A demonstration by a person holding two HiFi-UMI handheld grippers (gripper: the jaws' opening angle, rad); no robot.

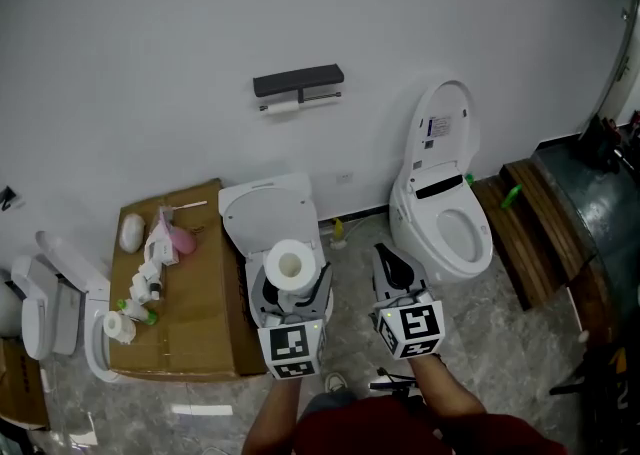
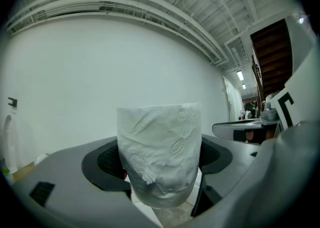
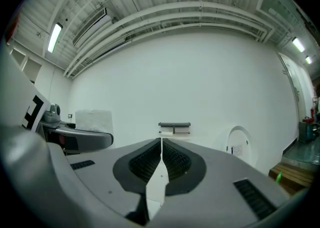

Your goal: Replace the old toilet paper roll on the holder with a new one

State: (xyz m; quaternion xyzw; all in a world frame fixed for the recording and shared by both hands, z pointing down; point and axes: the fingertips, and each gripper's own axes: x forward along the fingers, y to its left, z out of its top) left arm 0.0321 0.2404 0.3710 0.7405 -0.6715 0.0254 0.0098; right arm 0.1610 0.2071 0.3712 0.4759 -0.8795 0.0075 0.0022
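A new toilet paper roll (image 1: 290, 265) is held upright in the left claw (image 2: 160, 172), its jaws spread wide around it. The right claw (image 1: 388, 258) is pressed together, empty. Well ahead, 1 thin old roll (image 1: 281, 105) is seen on the wall holder (image 1: 299, 83).

left gripper (image 1: 290, 288): grey shell, black ribbed pads (image 2: 107, 159), white cube (image 1: 292, 351) with black square markers | right gripper (image 1: 386, 255): same grey shell, black pads, marker cube | clothing: dark red top (image 1: 400, 433)
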